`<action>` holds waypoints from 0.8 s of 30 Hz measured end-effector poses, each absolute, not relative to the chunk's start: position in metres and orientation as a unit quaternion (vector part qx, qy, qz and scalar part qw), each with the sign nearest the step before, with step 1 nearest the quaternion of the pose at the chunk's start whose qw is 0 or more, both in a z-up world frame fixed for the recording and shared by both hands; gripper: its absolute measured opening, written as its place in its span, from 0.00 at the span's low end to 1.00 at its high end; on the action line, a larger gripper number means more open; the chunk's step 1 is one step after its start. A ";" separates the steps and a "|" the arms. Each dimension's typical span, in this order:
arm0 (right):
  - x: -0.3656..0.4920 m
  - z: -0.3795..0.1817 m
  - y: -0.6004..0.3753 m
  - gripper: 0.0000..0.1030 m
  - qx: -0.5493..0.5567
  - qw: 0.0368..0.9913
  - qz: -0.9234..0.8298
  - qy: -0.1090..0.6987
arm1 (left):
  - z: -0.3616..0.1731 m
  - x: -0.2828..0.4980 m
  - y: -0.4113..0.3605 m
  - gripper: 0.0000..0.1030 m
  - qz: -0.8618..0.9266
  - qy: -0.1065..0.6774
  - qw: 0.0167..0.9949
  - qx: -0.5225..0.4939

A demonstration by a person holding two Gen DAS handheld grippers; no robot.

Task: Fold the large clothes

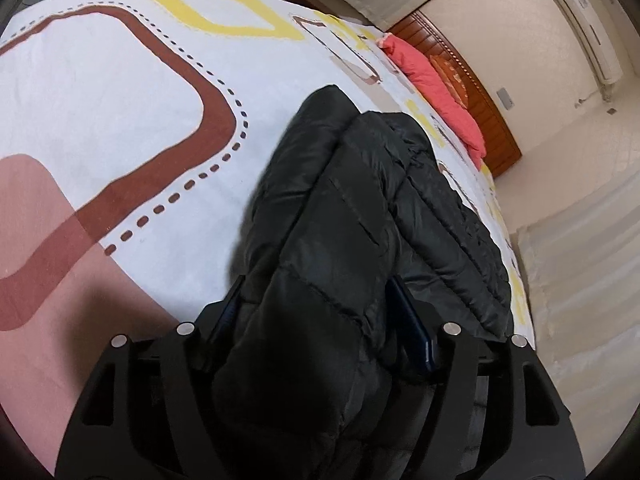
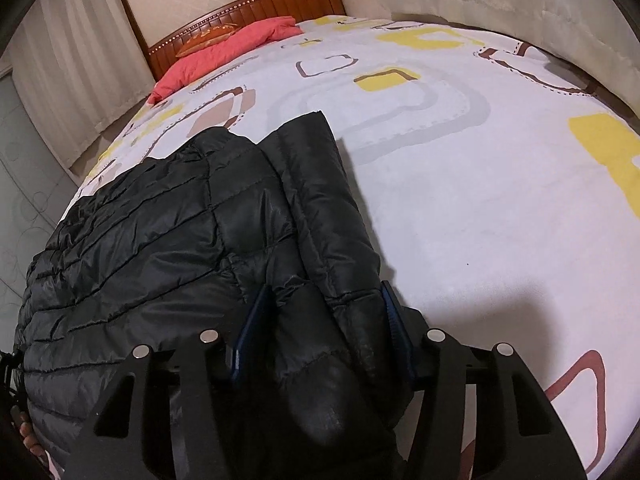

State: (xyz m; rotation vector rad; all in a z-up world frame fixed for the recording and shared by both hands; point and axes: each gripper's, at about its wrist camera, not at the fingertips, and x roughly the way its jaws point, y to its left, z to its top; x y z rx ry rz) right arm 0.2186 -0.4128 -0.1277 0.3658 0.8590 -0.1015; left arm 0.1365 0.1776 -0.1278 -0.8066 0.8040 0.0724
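Nearby, coral quilt (image 2: 224, 48) by headboard (image 2: 256, 6); both grippers' fingers (image 1: 412, 328) astride black puffer jacket (image 2: 160, 232), grip unclear.

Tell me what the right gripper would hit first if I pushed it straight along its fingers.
The black puffer jacket: a padded fold already lies between the right gripper fingers. Pushed on and downward, it would likely press that fold into the patterned bedsheet; depth is unclear.

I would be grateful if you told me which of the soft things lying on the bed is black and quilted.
The puffer jacket, folded near the bed's edge, is black and quilted; the folded blanket by the headboard is coral-red and smooth.
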 end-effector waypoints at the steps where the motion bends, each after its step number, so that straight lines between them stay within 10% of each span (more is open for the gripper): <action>1: 0.219 -0.128 -0.412 0.53 0.175 0.893 -0.050 0.411 | -0.127 0.138 0.176 0.63 0.027 0.384 0.846 -0.370; 6: 0.209 -0.128 -0.409 0.53 0.167 0.898 -0.058 0.402 | -0.108 0.140 0.162 0.26 0.004 0.375 0.871 -0.316; 24: 0.197 -0.129 -0.401 0.53 0.164 0.903 -0.067 0.391 | -0.024 0.143 0.041 0.22 -0.104 0.320 0.915 -0.221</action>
